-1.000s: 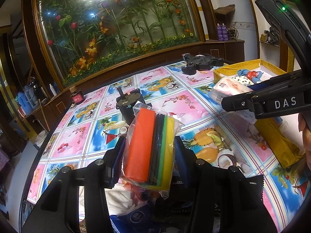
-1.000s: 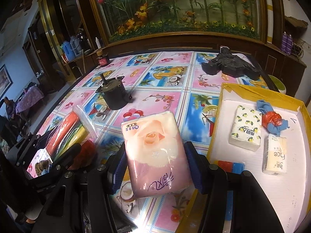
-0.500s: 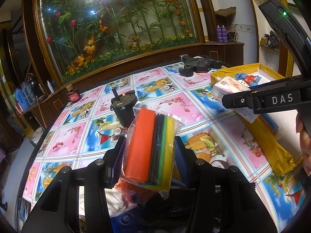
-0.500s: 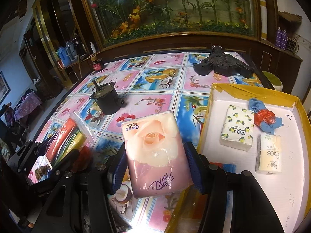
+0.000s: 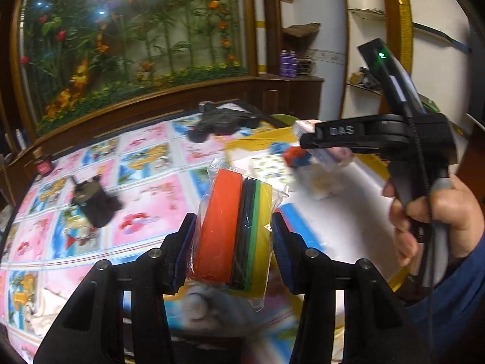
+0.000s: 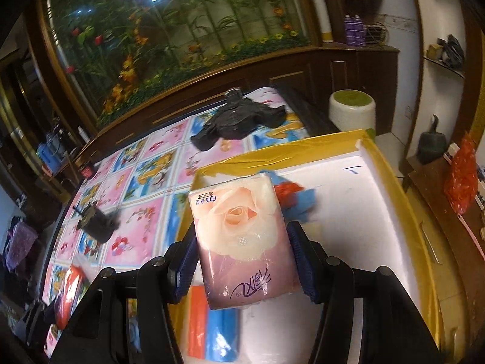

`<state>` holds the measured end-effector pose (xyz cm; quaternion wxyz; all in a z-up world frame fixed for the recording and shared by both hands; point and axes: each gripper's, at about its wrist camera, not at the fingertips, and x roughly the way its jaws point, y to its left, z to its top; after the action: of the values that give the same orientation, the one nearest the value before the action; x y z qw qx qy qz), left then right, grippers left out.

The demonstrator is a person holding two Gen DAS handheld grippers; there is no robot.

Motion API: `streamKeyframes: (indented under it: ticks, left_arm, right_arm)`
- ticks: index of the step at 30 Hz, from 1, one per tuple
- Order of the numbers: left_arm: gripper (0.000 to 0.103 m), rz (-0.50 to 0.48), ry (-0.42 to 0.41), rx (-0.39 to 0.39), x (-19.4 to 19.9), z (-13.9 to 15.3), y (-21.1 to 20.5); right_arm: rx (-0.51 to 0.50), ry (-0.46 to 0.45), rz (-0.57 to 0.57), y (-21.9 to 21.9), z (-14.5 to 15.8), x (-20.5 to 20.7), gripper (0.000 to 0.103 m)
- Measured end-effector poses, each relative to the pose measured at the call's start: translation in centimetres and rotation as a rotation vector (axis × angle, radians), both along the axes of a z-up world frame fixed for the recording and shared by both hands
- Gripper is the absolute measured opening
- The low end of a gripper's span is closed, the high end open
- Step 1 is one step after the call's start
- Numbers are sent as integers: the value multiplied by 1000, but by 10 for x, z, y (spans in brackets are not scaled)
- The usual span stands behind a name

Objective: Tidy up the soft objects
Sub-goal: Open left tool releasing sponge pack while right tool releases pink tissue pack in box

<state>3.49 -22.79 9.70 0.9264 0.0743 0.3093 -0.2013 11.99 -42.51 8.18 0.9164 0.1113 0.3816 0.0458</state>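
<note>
My left gripper point(image 5: 232, 239) is shut on a clear bag of sponges point(image 5: 235, 230), orange, black, green and yellow, held upright above the tablecloth at the left edge of the yellow-rimmed white tray point(image 6: 357, 209). My right gripper point(image 6: 244, 256) is shut on a pink tissue pack with a rose print point(image 6: 242, 239), held over the tray's inside. In the left wrist view the right gripper point(image 5: 306, 141) shows at the right, held by a hand point(image 5: 436, 215). A blue cloth with a red bundle point(image 6: 291, 192) and an orange-and-blue pack point(image 6: 212, 330) lie in the tray.
A dark round metal part point(image 5: 95, 204) stands on the fruit-print tablecloth point(image 5: 145, 191) to the left. A black device point(image 6: 239, 121) lies at the far table edge. A small red-capped bottle point(image 5: 44, 165) is at far left. A white stool with a green top point(image 6: 351, 109) stands beyond the table.
Both grippers swung right and slightly up with their loads. The tissue pack went from over the tablecloth to over the tray; the sponge bag now hangs by the tray's left edge.
</note>
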Motion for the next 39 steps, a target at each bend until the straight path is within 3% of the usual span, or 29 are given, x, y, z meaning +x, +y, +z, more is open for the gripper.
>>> streamKeyframes:
  ticks: [6, 11, 16, 21, 24, 39]
  left_arm:
    - [46, -109, 159, -21, 11, -11, -56]
    - [46, -157, 285, -46, 15, -30, -84]
    - [46, -158, 299, -38, 12, -36, -89]
    - [46, -164, 319, -61, 14, -39, -86]
    - [46, -176, 315, -66, 12, -38, -87]
    - [47, -135, 245, -84, 1, -20, -63]
  right_arm:
    - [-14, 7, -173, -46, 6, -5, 56]
    - [-29, 89, -243, -59, -4, 0, 57]
    - [-67, 159, -262, -60, -7, 11, 57]
    - [-79, 167, -264, -60, -5, 15, 60]
    - [-68, 165, -260, -60, -6, 16, 68]
    - [-18, 50, -233, -52, 5, -2, 71]
